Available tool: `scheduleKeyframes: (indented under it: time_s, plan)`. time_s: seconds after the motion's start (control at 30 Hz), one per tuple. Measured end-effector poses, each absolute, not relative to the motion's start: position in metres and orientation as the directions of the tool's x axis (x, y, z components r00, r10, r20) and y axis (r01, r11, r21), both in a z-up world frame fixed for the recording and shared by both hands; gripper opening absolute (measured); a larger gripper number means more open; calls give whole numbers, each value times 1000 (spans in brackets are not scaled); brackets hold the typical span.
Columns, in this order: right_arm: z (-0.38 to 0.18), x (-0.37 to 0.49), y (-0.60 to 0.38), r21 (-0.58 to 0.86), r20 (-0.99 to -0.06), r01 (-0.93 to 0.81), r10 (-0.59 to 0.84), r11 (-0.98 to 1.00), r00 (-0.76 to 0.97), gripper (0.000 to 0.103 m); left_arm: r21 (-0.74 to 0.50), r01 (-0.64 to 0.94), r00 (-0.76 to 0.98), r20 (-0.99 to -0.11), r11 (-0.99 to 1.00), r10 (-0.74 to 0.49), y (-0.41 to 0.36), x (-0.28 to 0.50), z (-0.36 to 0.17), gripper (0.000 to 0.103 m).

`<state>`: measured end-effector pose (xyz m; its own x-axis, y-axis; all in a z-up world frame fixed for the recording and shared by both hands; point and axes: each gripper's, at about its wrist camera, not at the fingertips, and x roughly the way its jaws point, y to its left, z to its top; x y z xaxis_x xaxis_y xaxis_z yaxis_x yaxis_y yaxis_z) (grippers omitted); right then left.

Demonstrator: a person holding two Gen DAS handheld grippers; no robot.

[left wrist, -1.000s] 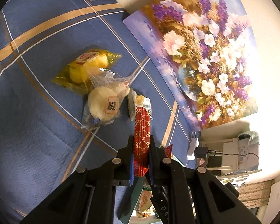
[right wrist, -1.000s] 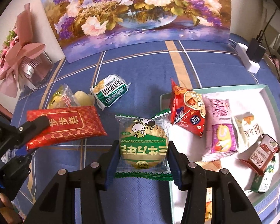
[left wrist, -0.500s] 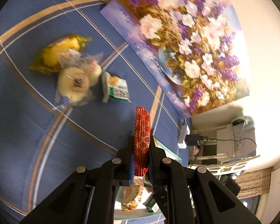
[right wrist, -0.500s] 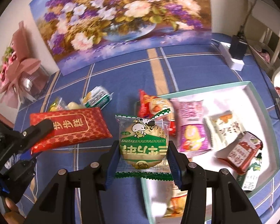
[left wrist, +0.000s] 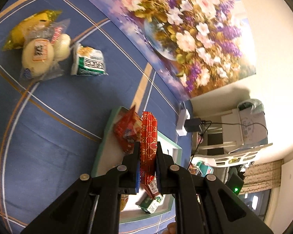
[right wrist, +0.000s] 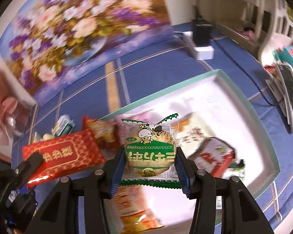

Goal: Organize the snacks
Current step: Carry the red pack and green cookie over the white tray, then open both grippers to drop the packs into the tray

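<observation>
Two packets were in the air above the tray [right wrist: 242, 95] when the cameras caught the scene. The right tongs [right wrist: 149, 167] pinched a round biscuit [right wrist: 150, 152] in a clear, green-printed wrapper by its two sides, already over the tray's white floor, with the drop lying straight below. The left tongs [left wrist: 148, 156] were pressed together on a flat red pack [left wrist: 148, 136], held edge-on, its long axis running away along the fingers toward the tray's near rim, just beside a red pouch [left wrist: 127, 134] leaning there. The right hand looked the nearer to open space in the tray. Three snacks lay on the blue bench cloth [left wrist: 48, 126] toward its far-left corner: a yellow packet [left wrist: 21, 35], clear-wrapped buns [left wrist: 39, 56] and a green-and-white pack [left wrist: 89, 63], well apart from the tray.
</observation>
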<state>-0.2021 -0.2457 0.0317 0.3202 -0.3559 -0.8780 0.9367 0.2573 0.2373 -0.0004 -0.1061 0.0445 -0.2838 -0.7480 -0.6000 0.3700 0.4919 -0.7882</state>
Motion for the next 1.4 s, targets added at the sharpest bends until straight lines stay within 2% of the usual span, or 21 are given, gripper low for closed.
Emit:
scheduleKeyframes:
  time_s: [0.33,0.87,1.0,1.3,1.4]
  plan:
    - [22,-246,-270,252,-882,954,-367,165,296,52,-799,397,-340,-585,452,-736,-128,-26,40,12]
    - [14,-253,-282,253,-874,950,-379,180,305,52,-798,388,-411,-598,461,-688,-154,-57,3,12]
    - [11,-252,-284,251,-874,950,-379,184,304,52,-777,398,-403,-625,487,-669,-156,-57,-4,14]
    - [0,-252,-288,255,-889,954,-349,160,296,52,-683,477,-358,-726,553,-588,-159,-59,-10,23]
    - [1,-251,-288,256,-890,954,-347,155,296,57,-679,476,-360,-731,559,-580,-159,-58,-12,24]
